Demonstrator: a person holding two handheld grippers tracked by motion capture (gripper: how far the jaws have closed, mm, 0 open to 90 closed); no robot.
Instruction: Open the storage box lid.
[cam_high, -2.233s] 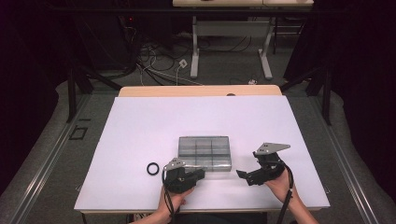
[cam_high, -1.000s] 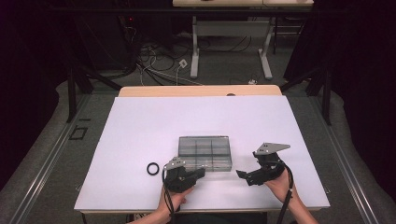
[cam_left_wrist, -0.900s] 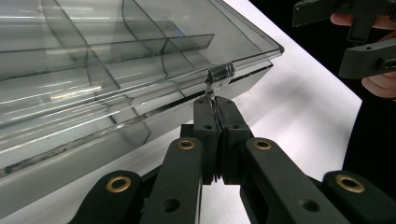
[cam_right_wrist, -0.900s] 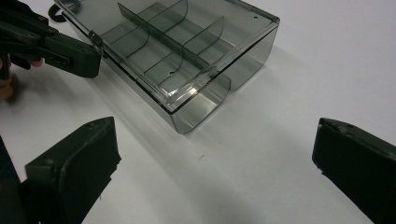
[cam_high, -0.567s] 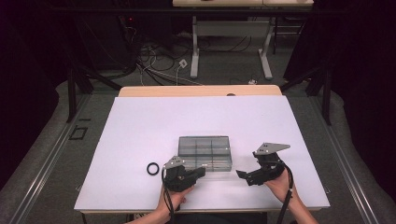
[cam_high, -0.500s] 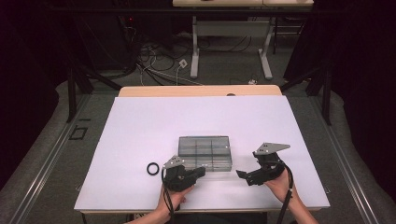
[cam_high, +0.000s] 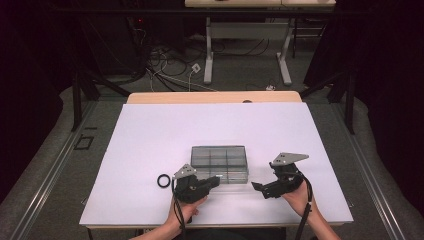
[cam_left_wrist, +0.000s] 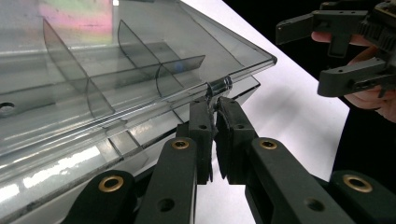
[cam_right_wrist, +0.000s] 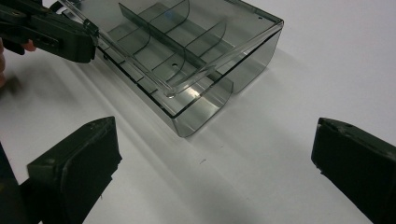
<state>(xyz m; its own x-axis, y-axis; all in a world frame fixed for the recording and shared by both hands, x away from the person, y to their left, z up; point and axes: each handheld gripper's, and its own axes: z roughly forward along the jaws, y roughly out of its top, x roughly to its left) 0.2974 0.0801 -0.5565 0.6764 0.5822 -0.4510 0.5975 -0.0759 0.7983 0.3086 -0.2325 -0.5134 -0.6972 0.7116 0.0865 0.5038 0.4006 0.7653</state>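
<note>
A clear plastic compartment box (cam_high: 220, 159) lies near the table's front. Its lid (cam_right_wrist: 187, 42) is tilted up at the front edge, above the base (cam_right_wrist: 205, 105) and the dividers. My left gripper (cam_high: 216, 181) reaches the box's front left, and in its own view the left gripper (cam_left_wrist: 213, 105) is shut on the lid's small latch tab (cam_left_wrist: 219, 87). My right gripper (cam_high: 259, 189) hovers just right of the box's front corner. The right gripper (cam_right_wrist: 210, 154) stands wide open over bare table with nothing between its pads.
A small black ring (cam_high: 163, 180) lies on the white table (cam_high: 150, 135) to the left of the left gripper. Beyond the table's far edge are a desk frame (cam_high: 245, 45) and floor cables (cam_high: 170, 60).
</note>
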